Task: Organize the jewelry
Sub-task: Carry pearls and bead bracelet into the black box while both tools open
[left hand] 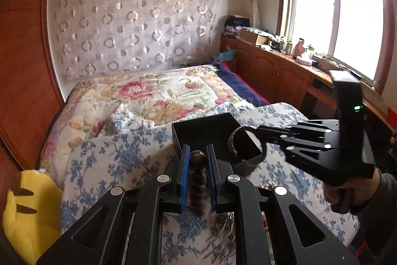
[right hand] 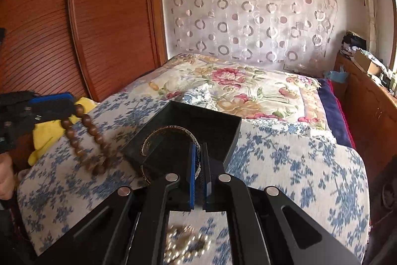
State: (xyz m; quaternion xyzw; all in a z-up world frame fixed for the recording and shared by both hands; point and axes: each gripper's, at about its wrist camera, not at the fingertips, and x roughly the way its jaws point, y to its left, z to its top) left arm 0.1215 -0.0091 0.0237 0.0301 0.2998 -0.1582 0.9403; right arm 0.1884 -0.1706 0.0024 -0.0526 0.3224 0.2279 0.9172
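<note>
A string of brown wooden beads (left hand: 196,179) hangs between the blue pads of my left gripper (left hand: 198,153), which is shut on it. In the right wrist view the beads (right hand: 87,126) dangle from the left gripper (right hand: 70,103) above the blue-flowered bedspread. My right gripper (right hand: 198,149) is shut on the edge of a silver bangle (right hand: 171,128), held over the near corner of an open black box (right hand: 230,138). The left wrist view shows the right gripper (left hand: 258,132) coming in from the right with the bangle (left hand: 232,140) above the box (left hand: 178,138).
The box sits on a bed with a flowered quilt (left hand: 148,96). A pile of pearl jewelry (right hand: 183,245) lies on the bedspread under my right gripper. A yellow plush toy (left hand: 29,210) lies at the bed's left edge. A wooden cabinet (left hand: 273,66) runs under the window.
</note>
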